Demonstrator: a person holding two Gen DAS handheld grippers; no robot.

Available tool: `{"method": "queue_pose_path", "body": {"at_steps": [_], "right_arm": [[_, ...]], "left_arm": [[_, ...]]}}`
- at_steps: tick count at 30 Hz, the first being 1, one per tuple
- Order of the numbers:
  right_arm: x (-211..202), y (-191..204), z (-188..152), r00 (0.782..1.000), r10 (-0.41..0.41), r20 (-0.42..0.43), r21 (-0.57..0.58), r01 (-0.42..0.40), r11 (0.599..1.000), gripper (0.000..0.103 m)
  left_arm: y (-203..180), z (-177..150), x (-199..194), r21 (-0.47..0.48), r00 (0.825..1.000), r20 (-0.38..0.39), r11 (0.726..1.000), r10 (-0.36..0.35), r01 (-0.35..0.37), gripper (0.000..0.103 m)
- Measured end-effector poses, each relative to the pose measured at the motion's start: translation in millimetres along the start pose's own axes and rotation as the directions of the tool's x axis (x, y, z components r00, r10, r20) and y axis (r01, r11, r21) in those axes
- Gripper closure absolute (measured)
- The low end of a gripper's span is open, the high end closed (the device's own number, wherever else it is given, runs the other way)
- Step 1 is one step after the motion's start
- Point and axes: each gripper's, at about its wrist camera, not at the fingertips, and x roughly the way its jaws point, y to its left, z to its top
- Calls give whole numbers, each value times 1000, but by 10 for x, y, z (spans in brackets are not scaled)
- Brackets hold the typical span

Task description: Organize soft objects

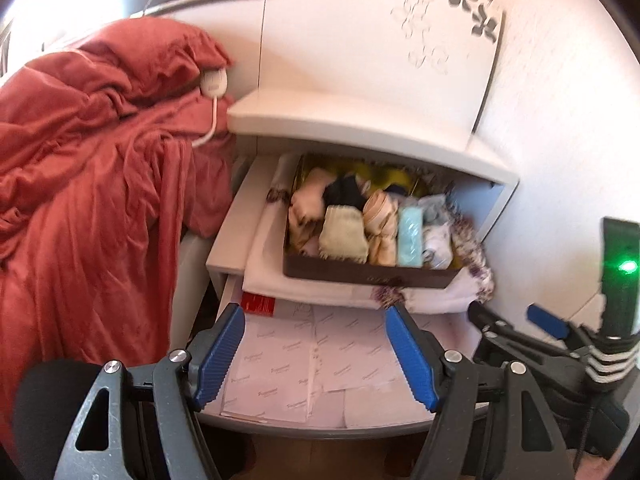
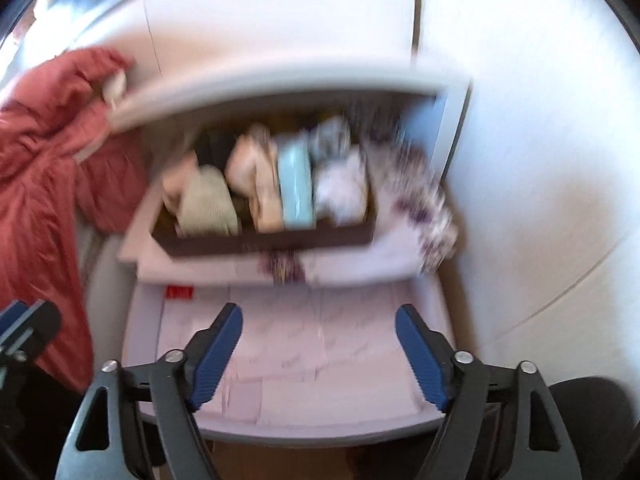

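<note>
A dark brown box point(image 1: 372, 276) sits in the open upper drawer point(image 1: 228, 240) of a white nightstand. It holds several rolled soft items: a pale green knit piece point(image 1: 344, 236), a striped peach roll point(image 1: 380, 216), a light blue roll point(image 1: 410, 236), a white patterned one point(image 1: 438, 244) and dark socks point(image 1: 344, 194). The box point(image 2: 264, 242) also shows, blurred, in the right wrist view. My left gripper point(image 1: 316, 356) is open and empty over the lower drawer. My right gripper point(image 2: 318, 350) is open and empty there too, and shows at the right of the left wrist view point(image 1: 516, 320).
The lower drawer point(image 1: 320, 428) is lined with pale printed sheets point(image 1: 304, 364) and has a red card point(image 1: 258, 304). A floral white cloth point(image 1: 472, 268) lies under the box. A red blanket point(image 1: 88, 168) with a white charger point(image 1: 214, 82) covers the bed at left. A wall is at right.
</note>
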Motion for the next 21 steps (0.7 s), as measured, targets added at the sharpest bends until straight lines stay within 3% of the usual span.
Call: {"method": "queue_pose_path", "body": {"at_steps": [8, 11, 21], "right_arm": [[-830, 10, 205, 975, -88, 203, -15, 93, 996, 0], [-1035, 23, 210, 963, -98, 250, -20, 107, 994, 0], [-1181, 13, 113, 966, -65, 252, 18, 62, 998, 0]], "left_arm": [[-79, 92, -511, 5, 995, 100, 1000, 25, -26, 29], [-99, 101, -664, 9, 989, 140, 999, 50, -52, 29], [-85, 97, -852, -15, 977, 191, 996, 89, -88, 29]]}}
